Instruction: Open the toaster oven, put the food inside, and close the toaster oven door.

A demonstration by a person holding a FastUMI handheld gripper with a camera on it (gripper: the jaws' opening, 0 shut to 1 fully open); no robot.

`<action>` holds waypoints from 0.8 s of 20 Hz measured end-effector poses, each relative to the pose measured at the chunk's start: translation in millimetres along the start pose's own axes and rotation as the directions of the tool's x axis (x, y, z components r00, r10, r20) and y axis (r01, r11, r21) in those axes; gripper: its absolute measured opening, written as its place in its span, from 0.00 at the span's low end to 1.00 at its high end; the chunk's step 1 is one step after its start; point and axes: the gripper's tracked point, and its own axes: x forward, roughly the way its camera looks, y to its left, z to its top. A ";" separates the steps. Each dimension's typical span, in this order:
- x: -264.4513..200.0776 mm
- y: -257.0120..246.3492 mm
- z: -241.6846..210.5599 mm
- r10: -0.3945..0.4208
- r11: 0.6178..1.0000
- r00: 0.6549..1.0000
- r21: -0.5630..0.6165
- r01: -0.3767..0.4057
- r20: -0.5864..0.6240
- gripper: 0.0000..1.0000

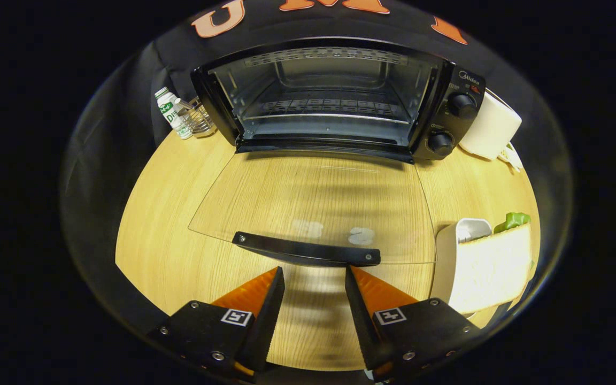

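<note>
Toaster oven (335, 96): stands at the far side of the wooden table (163, 235), cavity facing the gripper, long axis crosswise.
Glass door (318, 198): folded down flat toward the gripper, its black handle (308, 250) lying crosswise.
Gripper (314, 283): fingers apart, holding nothing, tips just short of the handle.
White container (482, 264): right of the door, something green at its far end.
Bottle (173, 113): left of the oven.

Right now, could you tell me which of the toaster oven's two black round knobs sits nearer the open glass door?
The lower black knob, directly beneath the upper black knob.
</note>
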 end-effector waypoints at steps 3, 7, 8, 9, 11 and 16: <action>-15.9 8.8 7.9 0.072 0.996 0.997 0.053 -0.073 0.013 0.69; -56.3 14.7 36.5 0.152 0.987 0.983 0.044 -0.158 0.105 0.70; -65.8 11.2 43.3 0.157 0.986 0.979 0.037 -0.163 0.128 0.70; -76.7 6.7 47.5 0.163 0.985 0.976 0.035 -0.170 0.143 0.69; -97.0 -9.2 56.4 0.170 0.983 0.971 0.042 -0.179 0.166 0.73; -133.6 -96.8 75.8 0.097 0.991 0.970 0.068 -0.114 0.225 0.89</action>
